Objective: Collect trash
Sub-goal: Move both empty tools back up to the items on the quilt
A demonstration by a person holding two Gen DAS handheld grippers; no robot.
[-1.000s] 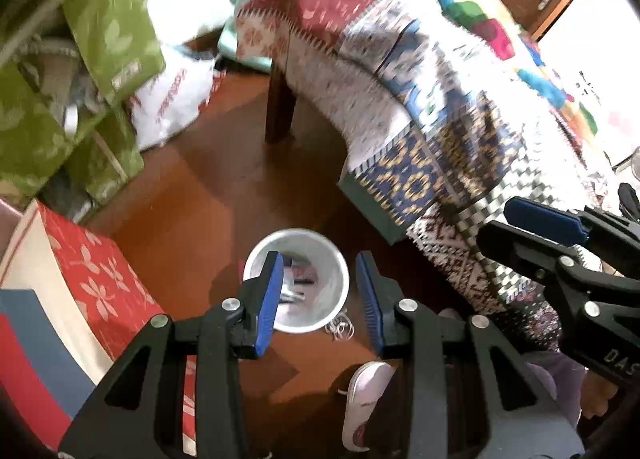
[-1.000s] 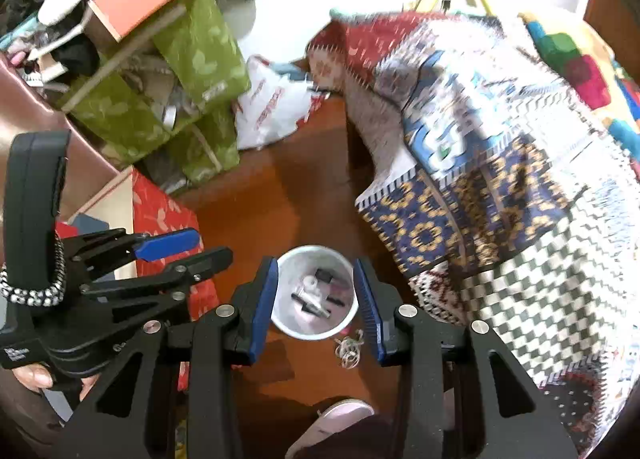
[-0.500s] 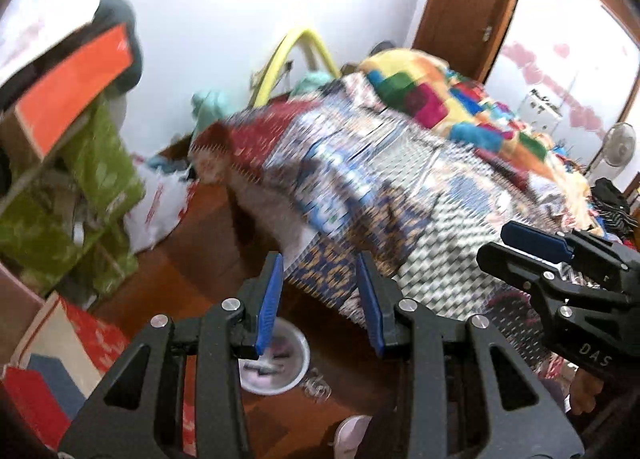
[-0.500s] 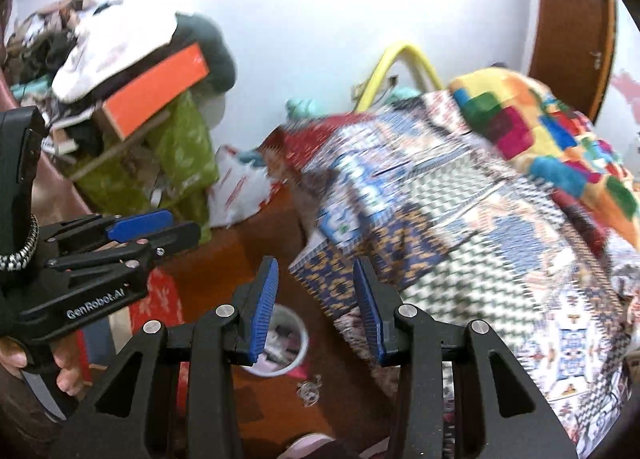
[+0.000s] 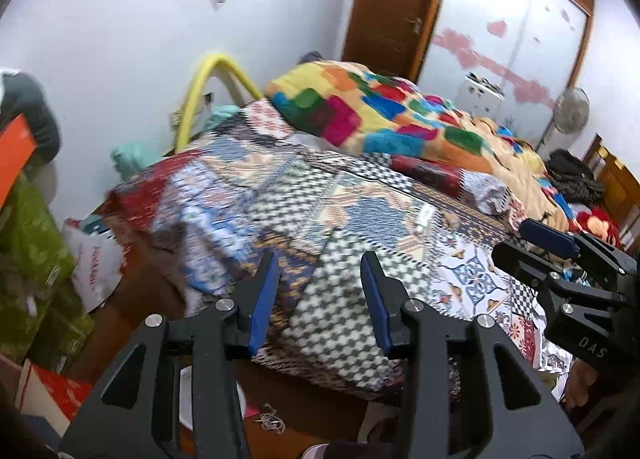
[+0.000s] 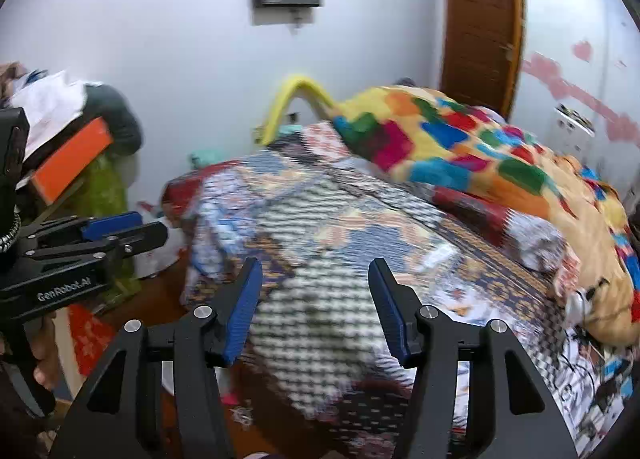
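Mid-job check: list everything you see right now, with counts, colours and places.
Bed: 1, patchwork cover, centre.
Blanket: 1, yellow with coloured blocks, on bed's far side.
White item: 1, small, on bed; too blurred to identify.
Bin: 1, white, on floor behind left gripper, mostly hidden.
Scrap: 1, pale tangle, on floor beside bin.
Plastic bag: 1, white, floor left.
Door: 1, brown, back wall.
Fan: 1, far right.
Left gripper: open, empty.
Right gripper: open, empty.
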